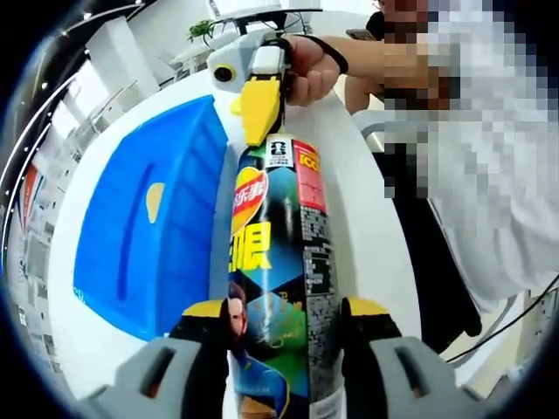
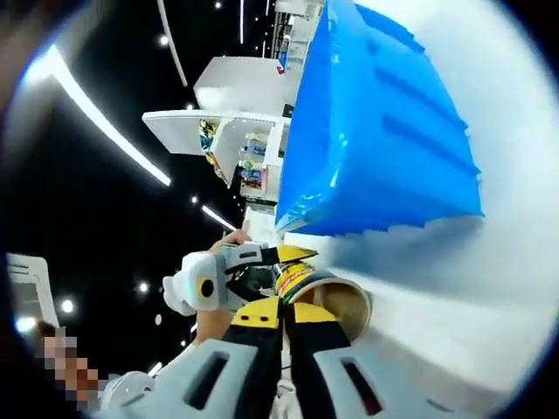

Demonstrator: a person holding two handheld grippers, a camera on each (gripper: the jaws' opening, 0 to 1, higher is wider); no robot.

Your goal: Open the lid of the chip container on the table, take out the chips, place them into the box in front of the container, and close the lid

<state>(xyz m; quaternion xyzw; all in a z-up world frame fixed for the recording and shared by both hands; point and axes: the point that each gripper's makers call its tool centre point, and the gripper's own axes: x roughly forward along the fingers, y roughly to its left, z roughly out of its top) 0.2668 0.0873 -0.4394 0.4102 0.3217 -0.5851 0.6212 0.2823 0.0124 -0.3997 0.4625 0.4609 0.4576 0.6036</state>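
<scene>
The chip container point(image 1: 281, 279) lies lengthwise in the left gripper view, a tall dark tube with a yellow logo, a red strip and a printed figure near its base. The left gripper point(image 1: 284, 336) has it clamped: the two yellow-tipped black jaws press against either side of the tube's near end, open just as wide as the can itself. At the far end of the tube the right gripper point(image 1: 260, 109) meets the rim, its yellow jaw tip resting on the can's top, a person's hand point(image 1: 307, 72) wrapped around its handle.

In the right gripper view the right gripper point(image 2: 285, 319) shows its jaws drawn nearly together, with just a thin slit between the yellow tips; whether they pinch anything there I cannot tell. Just beyond them is the open mouth point(image 2: 336, 301) of the container (the inside looks pale and no lid sits on it), and the left gripper point(image 2: 229, 278) holds the tube from the left side of that view.

The blue box point(image 1: 153, 231) sits on the white table point(image 1: 367, 236) just beside the can, to its left in the left gripper view, with a single chip point(image 1: 154, 199) lying inside. In the right gripper view the same box point(image 2: 376, 131) stands just beyond the can's mouth.
</scene>
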